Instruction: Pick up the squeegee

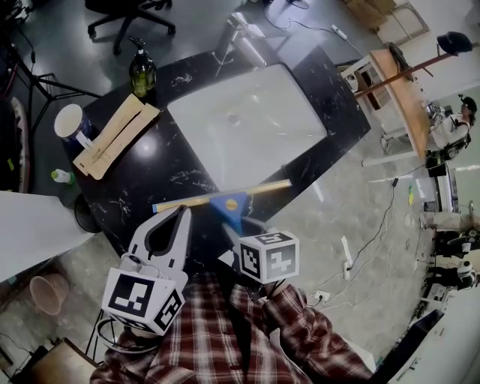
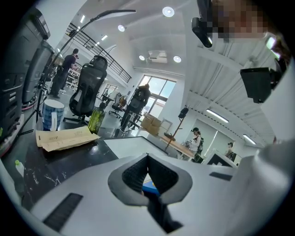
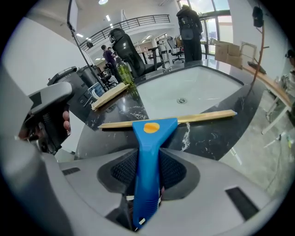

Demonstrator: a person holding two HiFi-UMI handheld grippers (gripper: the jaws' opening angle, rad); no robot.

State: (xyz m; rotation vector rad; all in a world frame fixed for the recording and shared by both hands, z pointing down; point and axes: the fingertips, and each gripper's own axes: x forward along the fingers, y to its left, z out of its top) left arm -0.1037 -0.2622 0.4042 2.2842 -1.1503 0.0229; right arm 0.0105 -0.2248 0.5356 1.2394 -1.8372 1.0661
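The squeegee (image 1: 225, 199) lies on the black marble counter (image 1: 150, 180) just in front of the sink. It has a long pale blade and a blue handle with an orange dot. Its handle (image 3: 148, 161) runs straight back between the pads of my right gripper (image 3: 148, 171), which press on both of its sides. In the head view the right gripper (image 1: 234, 226) sits at the counter's near edge. My left gripper (image 1: 182, 212) hovers just left of the handle with its jaw tips together and nothing held. A blue bit of the squeegee (image 2: 150, 186) shows behind the left gripper (image 2: 147, 159).
A white sink basin (image 1: 247, 120) with a faucet (image 1: 244, 37) fills the counter's middle. A green soap bottle (image 1: 142, 71), a brown paper packet (image 1: 116, 135) and a white cup (image 1: 70, 120) stand at the left. An office chair (image 1: 127, 15) is beyond, a wooden table (image 1: 405, 90) at right.
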